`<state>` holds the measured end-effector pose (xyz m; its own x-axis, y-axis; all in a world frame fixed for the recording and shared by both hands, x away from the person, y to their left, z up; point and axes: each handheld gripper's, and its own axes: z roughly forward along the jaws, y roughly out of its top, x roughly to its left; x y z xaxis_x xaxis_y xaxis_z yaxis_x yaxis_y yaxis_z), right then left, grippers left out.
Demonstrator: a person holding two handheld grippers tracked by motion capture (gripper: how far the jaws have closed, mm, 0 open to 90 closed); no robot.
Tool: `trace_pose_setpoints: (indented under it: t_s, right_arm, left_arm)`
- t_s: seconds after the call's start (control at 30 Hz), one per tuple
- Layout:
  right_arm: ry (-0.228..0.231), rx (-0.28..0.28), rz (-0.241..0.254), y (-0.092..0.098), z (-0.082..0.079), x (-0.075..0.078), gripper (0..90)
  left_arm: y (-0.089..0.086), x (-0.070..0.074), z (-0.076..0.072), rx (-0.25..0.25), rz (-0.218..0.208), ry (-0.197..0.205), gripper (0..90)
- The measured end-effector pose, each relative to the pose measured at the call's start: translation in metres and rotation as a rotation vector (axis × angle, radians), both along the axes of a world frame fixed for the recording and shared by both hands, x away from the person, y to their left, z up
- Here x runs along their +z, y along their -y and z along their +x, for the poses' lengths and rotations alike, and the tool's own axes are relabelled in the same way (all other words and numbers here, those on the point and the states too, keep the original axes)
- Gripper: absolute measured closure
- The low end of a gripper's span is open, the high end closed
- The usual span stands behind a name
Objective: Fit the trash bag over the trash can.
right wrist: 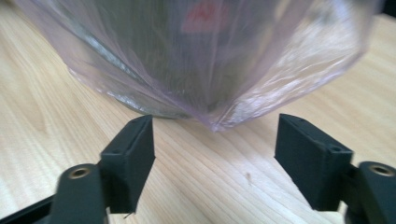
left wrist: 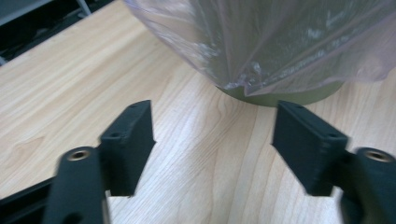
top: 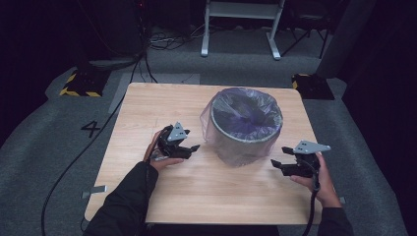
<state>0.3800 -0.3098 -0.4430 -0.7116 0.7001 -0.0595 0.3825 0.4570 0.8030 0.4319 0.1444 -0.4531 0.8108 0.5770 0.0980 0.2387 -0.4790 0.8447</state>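
I look down on the wooden table (top: 147,196), where the round bin (top: 244,129) stands toward the far middle, lined with a thin plastic bag (top: 216,132) whose skirt drapes over its rim and down its wall. My two grippers flank it — the left gripper (top: 193,147) just beside its left flank, the right gripper (top: 275,164) near its lower right. Both sets of jaws stand wide apart, released, gripping nothing — bare wood between them
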Motion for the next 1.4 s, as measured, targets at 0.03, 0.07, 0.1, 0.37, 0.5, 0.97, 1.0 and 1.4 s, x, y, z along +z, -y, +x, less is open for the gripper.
trace_pose_setpoints:
  t_s: [0.03,0.07,0.1,0.37,0.5,0.97,1.0,1.4]
  right_arm:
    - [0.01,-0.004,0.015,0.004,-0.003,0.003,27.7]
    - [0.021,-0.008,0.029,0.009,-0.006,0.007,27.3]
    - [0.035,-0.008,0.041,0.013,-0.008,0.011,26.7]
    - [0.142,-0.048,0.139,0.031,-0.009,0.046,25.1]
    - [0.172,-0.084,0.146,0.028,0.003,0.065,25.2]
    - [0.2,-0.075,0.209,0.0,0.064,0.123,39.2]
    - [0.201,-0.071,0.2,-0.004,0.068,0.124,39.2]
    - [0.172,-0.043,0.136,-0.033,0.109,0.126,48.1]
  left_arm:
    - [-0.004,0.003,0.0,0.003,-0.023,0.0,25.0]
    - [-0.007,0.006,0.0,0.003,-0.053,-0.006,22.9]
    - [-0.011,0.01,0.0,-0.003,-0.077,-0.006,21.1]
    - [-0.008,0.038,0.01,-0.035,-0.154,0.008,15.5]
    - [0.004,0.044,0.016,-0.054,-0.155,-0.008,15.7]
    - [0.033,0.032,0.024,-0.114,-0.087,-0.023,42.5]
    - [0.034,0.031,0.024,-0.112,-0.08,-0.026,43.6]
    - [0.046,0.027,0.025,-0.147,-0.033,-0.009,75.7]
